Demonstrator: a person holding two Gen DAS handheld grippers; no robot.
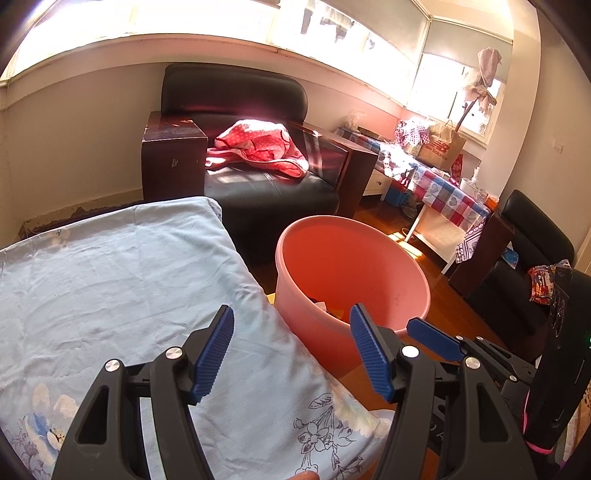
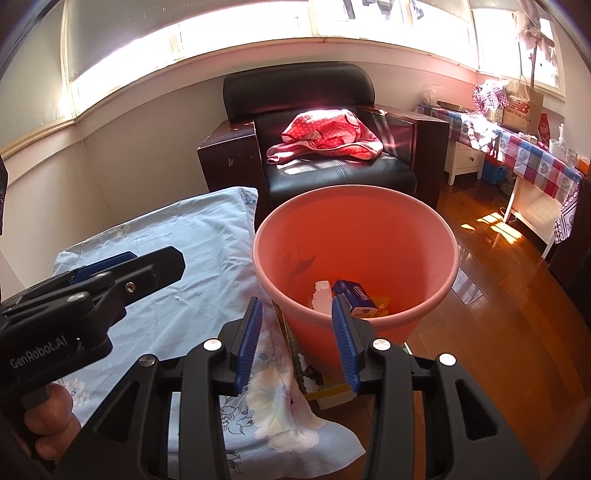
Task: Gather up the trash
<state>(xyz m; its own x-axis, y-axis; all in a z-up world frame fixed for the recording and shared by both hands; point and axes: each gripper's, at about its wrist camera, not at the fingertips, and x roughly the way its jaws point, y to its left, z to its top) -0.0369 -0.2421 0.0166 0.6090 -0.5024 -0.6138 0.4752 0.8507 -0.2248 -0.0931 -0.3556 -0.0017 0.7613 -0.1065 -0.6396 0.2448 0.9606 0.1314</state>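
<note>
Both the left gripper [image 1: 291, 350] and right gripper [image 2: 297, 341] hung open, holding nothing. The pink bin [image 2: 424, 306], right of the bed [image 1: 110, 288], held a blue box [image 2: 356, 295] and tissue [image 2: 322, 295].

Bright daylight, blown-out windows [image 1: 207, 22]; sharp focus, fisheye-curved edges.

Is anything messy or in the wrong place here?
Yes. A crumpled red polka-dot cloth lies in a heap on the black leather armchair seat. Flat yellow-edged things lie on the floor beside the pink plastic bucket, not inside it.
</note>
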